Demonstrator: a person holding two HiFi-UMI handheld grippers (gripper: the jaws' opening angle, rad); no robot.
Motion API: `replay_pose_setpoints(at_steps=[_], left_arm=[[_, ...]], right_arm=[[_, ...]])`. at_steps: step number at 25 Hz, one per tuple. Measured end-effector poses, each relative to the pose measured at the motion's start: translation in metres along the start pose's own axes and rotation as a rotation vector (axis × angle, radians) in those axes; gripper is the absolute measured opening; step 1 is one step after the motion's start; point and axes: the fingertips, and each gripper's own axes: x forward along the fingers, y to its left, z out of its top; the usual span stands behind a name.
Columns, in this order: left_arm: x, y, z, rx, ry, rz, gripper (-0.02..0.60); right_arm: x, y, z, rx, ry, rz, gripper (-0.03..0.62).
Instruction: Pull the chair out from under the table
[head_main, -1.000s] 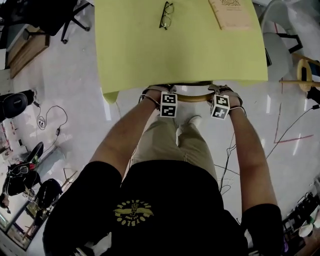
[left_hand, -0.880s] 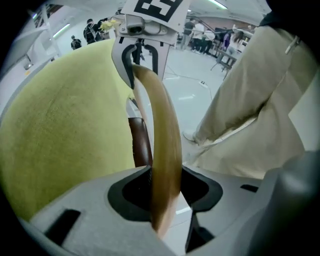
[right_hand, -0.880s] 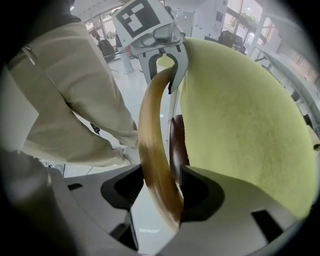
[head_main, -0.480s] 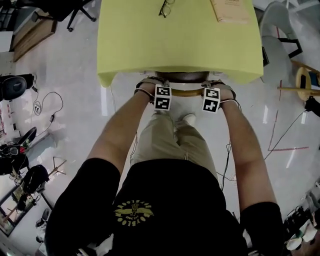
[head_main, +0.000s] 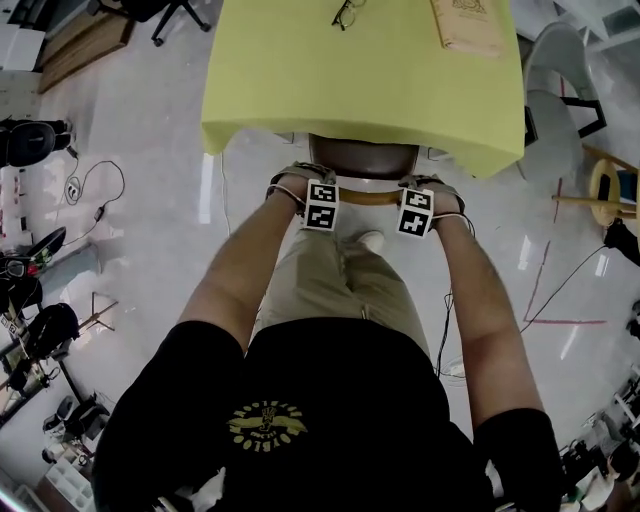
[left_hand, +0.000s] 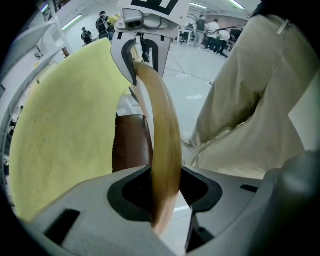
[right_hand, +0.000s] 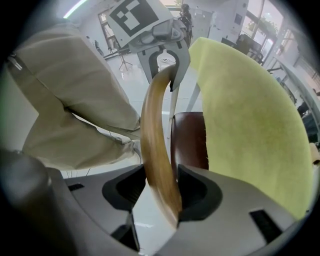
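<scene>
Mid-pull: my left tool (left_hand: 165, 192) and right tool (right_hand: 162, 192) each clamped on the back rail (head_main: 368, 198) of the chair (head_main: 362, 158), seat partly out from under the yellow bench (head_main: 300, 90); next, draw straight back until it clears.

Head view: from above, steeply down, mid-range, facing table (head_main: 360, 90). L & R gripper views: close-up, along own jaws. All 3 share chair rail (head_main: 365, 197) & table edge.

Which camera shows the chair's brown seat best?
The head view: the brown seat pokes out from under the yellow table. Each gripper view shows only a strip of it behind the wooden backrest.
</scene>
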Motion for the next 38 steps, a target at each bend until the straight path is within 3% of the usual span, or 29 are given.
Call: replay_pose_setpoints(at_steps=[16,38], left_arm=[[-0.001,-0.071,0.014,0.005,-0.011,-0.058,0.150],[-0.004,-0.142,-0.015,0.093,-0.020,-0.074,0.151]], right_arm=[[-0.001,0.072,0.005,0.010,0.036,0.056,0.193],[0.010,0.147,0.050,0.110,0.070,0.057,0.193]])
